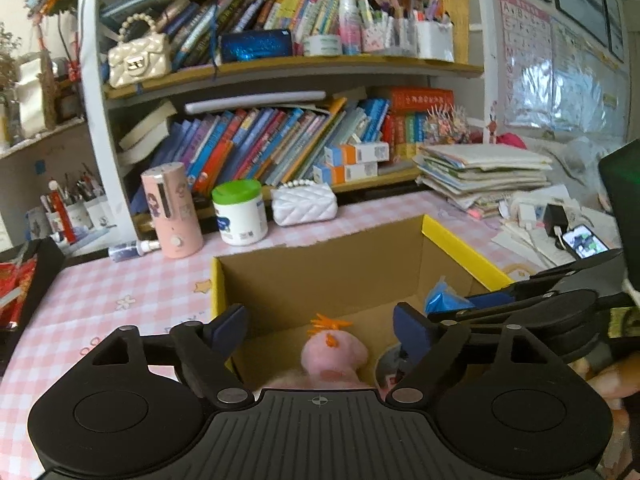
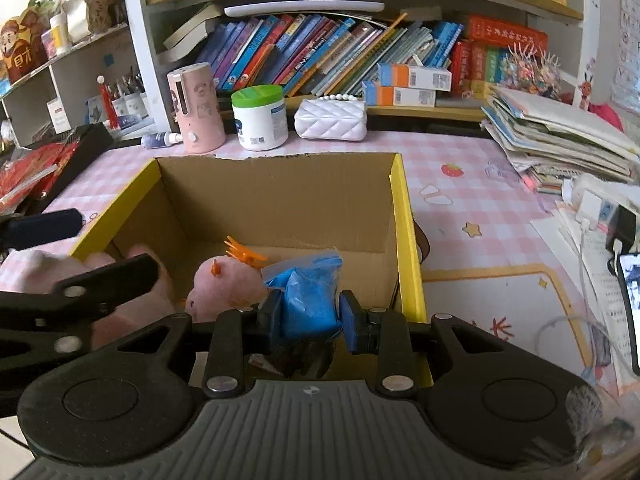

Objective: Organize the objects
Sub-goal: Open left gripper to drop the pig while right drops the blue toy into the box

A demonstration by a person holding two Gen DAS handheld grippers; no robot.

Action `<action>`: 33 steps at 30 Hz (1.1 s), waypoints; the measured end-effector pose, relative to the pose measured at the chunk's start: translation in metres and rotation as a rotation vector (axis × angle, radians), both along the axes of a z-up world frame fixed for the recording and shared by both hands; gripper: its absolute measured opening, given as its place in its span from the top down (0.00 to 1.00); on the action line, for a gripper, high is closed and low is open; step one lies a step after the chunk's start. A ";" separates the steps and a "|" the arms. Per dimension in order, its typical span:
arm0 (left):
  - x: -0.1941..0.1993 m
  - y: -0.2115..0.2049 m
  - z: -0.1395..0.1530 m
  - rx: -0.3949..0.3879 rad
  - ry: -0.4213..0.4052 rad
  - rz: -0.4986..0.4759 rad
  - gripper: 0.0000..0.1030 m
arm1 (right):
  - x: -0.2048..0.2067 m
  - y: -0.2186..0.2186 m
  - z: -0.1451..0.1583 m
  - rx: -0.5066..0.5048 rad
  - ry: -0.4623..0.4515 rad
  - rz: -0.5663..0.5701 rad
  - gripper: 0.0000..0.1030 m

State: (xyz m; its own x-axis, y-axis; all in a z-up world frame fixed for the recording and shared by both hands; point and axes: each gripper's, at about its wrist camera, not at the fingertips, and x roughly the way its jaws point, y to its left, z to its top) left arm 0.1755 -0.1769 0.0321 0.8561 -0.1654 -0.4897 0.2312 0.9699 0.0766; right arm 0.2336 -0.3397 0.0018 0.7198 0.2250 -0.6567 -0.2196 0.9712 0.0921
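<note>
An open cardboard box (image 1: pixel 464 246) with yellow rims stands on the pink checked table; it also shows in the right wrist view (image 2: pixel 404 216). A pink plush toy (image 1: pixel 334 354) with orange hair lies inside it, also visible in the right wrist view (image 2: pixel 226 284). My left gripper (image 1: pixel 320 330) is open above the toy, not touching it. My right gripper (image 2: pixel 310 314) is shut on a blue plastic bag (image 2: pixel 310 292) and holds it over the box's near right part. The bag (image 1: pixel 440 298) and the right gripper's fingers (image 1: pixel 492 304) show at the right of the left wrist view.
Behind the box stand a pink cylinder device (image 2: pixel 196 104), a white jar with a green lid (image 2: pixel 260 118) and a white quilted purse (image 2: pixel 331 118). A stack of books (image 2: pixel 560 136) and a phone (image 2: pixel 630 300) lie at the right. A black tray (image 2: pixel 60 160) sits at the left. Bookshelves fill the back.
</note>
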 end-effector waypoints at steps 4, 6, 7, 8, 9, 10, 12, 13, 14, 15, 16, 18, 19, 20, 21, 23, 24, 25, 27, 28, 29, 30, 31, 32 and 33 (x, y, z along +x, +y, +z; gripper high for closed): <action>-0.003 0.005 0.004 -0.011 -0.008 0.030 0.18 | 0.003 0.006 0.000 -0.004 -0.003 0.031 0.73; -0.006 0.008 0.004 -0.012 -0.005 0.047 0.18 | 0.005 0.012 -0.003 -0.015 0.011 0.057 0.73; -0.008 0.009 0.004 -0.012 -0.003 0.056 0.18 | 0.005 0.014 -0.005 -0.023 0.017 0.069 0.73; -0.009 0.011 0.004 -0.013 -0.001 0.063 0.18 | 0.005 0.017 -0.007 -0.034 0.020 0.083 0.73; -0.011 0.012 0.004 -0.014 0.000 0.072 0.18 | 0.006 0.021 -0.010 -0.047 0.028 0.103 0.73; -0.013 0.014 0.004 -0.015 0.002 0.080 0.18 | 0.006 0.024 -0.012 -0.059 0.032 0.114 0.73; -0.016 0.015 0.004 -0.013 0.006 0.093 0.18 | 0.007 0.028 -0.017 -0.071 0.049 0.138 0.72; -0.018 0.017 0.004 -0.011 0.008 0.102 0.18 | 0.008 0.030 -0.019 -0.073 0.057 0.142 0.72; -0.020 0.017 0.003 -0.010 0.009 0.107 0.18 | 0.010 0.031 -0.023 -0.073 0.075 0.148 0.72; -0.022 0.019 0.003 -0.010 0.010 0.115 0.18 | 0.012 0.032 -0.025 -0.066 0.088 0.148 0.71; -0.024 0.020 0.003 -0.010 0.010 0.123 0.18 | 0.012 0.032 -0.025 -0.060 0.089 0.144 0.71; -0.027 0.023 0.003 -0.015 0.015 0.143 0.18 | 0.015 0.033 -0.027 -0.064 0.102 0.150 0.69; -0.029 0.025 0.003 -0.018 0.017 0.152 0.18 | 0.015 0.032 -0.028 -0.056 0.109 0.145 0.69; -0.031 0.026 0.003 -0.021 0.018 0.162 0.18 | 0.016 0.032 -0.029 -0.052 0.117 0.142 0.69; -0.033 0.027 0.003 -0.023 0.019 0.172 0.18 | 0.016 0.031 -0.029 -0.051 0.118 0.138 0.67; -0.037 0.031 0.002 -0.026 0.022 0.189 0.17 | 0.016 0.031 -0.028 -0.060 0.111 0.128 0.64; -0.040 0.032 0.002 -0.028 0.023 0.199 0.16 | 0.014 0.031 -0.027 -0.058 0.105 0.121 0.62; -0.042 0.034 0.003 -0.029 0.024 0.210 0.15 | 0.012 0.031 -0.026 -0.052 0.101 0.115 0.59; -0.046 0.038 0.003 -0.027 0.026 0.237 0.14 | 0.006 0.030 -0.020 -0.039 0.079 0.097 0.53; -0.048 0.040 0.003 -0.025 0.031 0.249 0.14 | 0.001 0.030 -0.017 -0.033 0.062 0.090 0.49; -0.049 0.042 0.002 -0.022 0.037 0.259 0.14 | -0.003 0.030 -0.014 -0.029 0.047 0.084 0.48; -0.051 0.045 0.003 -0.018 0.039 0.268 0.14 | -0.008 0.031 -0.010 -0.026 0.028 0.075 0.45; -0.054 0.046 0.003 -0.016 0.040 0.275 0.14 | -0.013 0.031 -0.007 -0.022 0.008 0.062 0.43; -0.057 0.049 0.003 -0.017 0.039 0.282 0.13 | -0.019 0.032 -0.003 -0.017 -0.007 0.049 0.42; -0.061 0.052 0.004 -0.019 0.036 0.286 0.12 | -0.023 0.032 0.000 -0.012 -0.020 0.036 0.40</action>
State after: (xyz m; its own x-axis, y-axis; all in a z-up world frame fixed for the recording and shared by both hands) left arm 0.1146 -0.1251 0.0360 0.8513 0.0707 -0.5199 -0.0495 0.9973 0.0546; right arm 0.2105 -0.3080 0.0016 0.7244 0.2429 -0.6452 -0.2559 0.9637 0.0755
